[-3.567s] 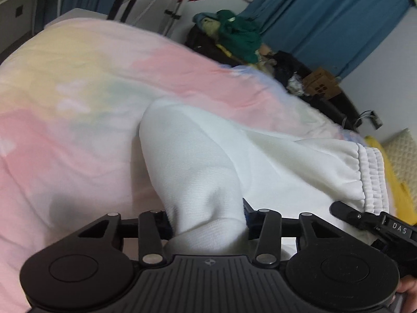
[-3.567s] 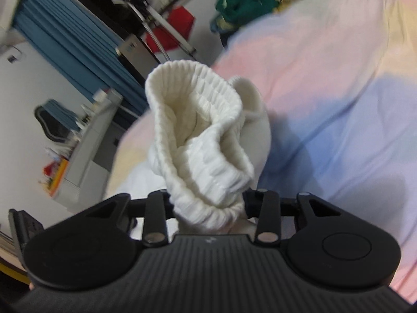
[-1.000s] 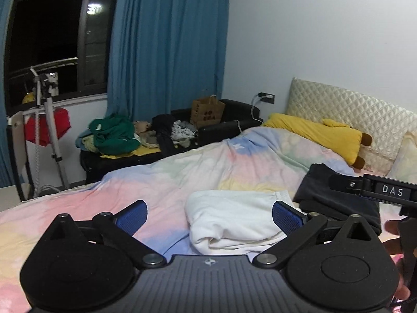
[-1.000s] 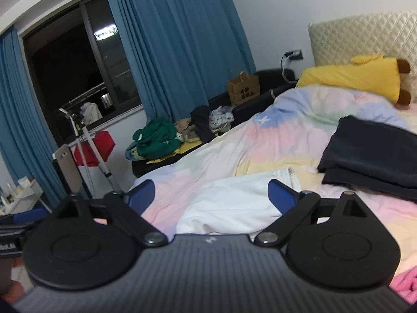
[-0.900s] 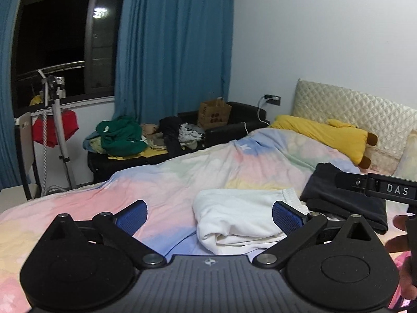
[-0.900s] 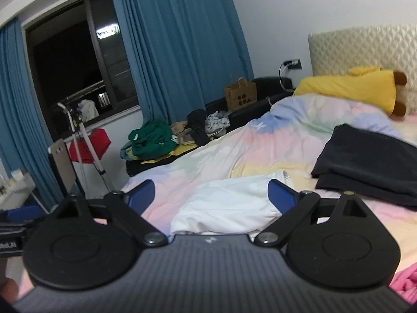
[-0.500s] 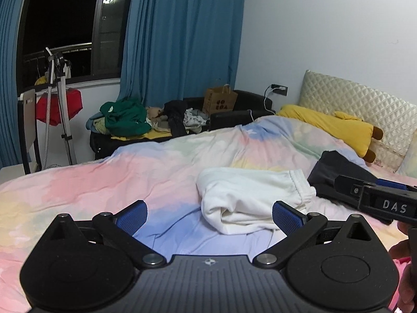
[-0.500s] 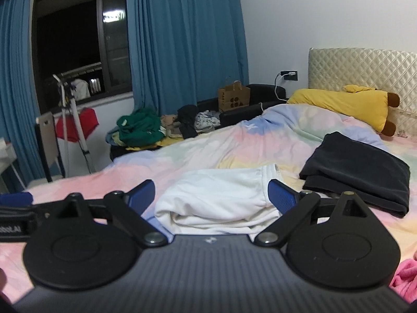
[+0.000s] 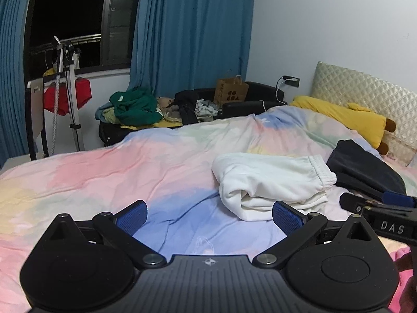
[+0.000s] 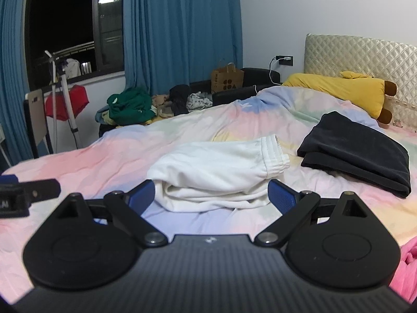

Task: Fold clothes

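Two grippers are held level above the pastel duvet [image 9: 109, 172], both with their blue-padded fingers spread wide and pinching nothing. The left gripper [image 9: 209, 214] fills the lower centre of the left wrist view; the right gripper [image 10: 211, 190] fills the lower centre of the right wrist view.

The task's thing, a folded pair of white sweatpants [image 10: 219, 172], lies on the duvet at the centre of the right wrist frame, directly ahead of the right gripper and framed between its two finger pads. In the left wrist view the same sweatpants [image 9: 271, 180] lie at centre right, ahead and to the right of the left gripper's axis. By judgement, the right gripper is the nearer and better aligned of the two.

The bundle's long axis runs left to right across both frames, with the ribbed elastic waistband [image 10: 276, 154] at the right end and the rounded fold at the left end. The layered open edges face the cameras.

A folded dark garment [image 10: 357, 148] lies just beside the waistband end, at right of frame. A pink garment [image 10: 409, 266] shows at the lower right edge, likely the next item to fold.

Both grippers point forward, roughly parallel to the bed surface, clear of all fabric.
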A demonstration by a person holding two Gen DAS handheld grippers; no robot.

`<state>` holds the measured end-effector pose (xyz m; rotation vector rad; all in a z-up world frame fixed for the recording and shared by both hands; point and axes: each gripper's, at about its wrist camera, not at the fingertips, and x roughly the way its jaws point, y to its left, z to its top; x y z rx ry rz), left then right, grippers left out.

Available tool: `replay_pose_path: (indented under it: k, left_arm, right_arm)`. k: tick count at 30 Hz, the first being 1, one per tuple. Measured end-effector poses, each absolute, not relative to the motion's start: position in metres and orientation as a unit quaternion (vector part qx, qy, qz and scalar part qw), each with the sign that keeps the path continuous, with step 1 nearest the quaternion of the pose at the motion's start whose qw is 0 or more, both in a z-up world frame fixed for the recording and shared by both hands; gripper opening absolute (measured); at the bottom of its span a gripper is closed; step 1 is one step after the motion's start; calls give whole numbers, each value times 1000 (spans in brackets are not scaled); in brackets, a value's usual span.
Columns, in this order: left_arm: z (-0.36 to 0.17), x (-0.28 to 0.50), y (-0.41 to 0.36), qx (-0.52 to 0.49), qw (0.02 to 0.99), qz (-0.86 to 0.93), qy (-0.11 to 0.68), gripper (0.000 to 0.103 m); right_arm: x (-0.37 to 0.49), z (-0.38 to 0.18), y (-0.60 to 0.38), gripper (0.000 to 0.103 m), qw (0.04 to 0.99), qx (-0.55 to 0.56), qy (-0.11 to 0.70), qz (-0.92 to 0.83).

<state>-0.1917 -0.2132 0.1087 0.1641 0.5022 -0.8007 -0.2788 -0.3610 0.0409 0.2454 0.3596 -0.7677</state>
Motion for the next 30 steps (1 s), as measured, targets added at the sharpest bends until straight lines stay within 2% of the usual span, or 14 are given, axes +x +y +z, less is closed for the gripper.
replay_pose_path:
  k: [30]
  left_arm:
    - [100, -204, -206, 85, 891, -372, 245, 103]
  right_arm:
    - [-282, 47, -355, 95, 899, 120, 179, -381]
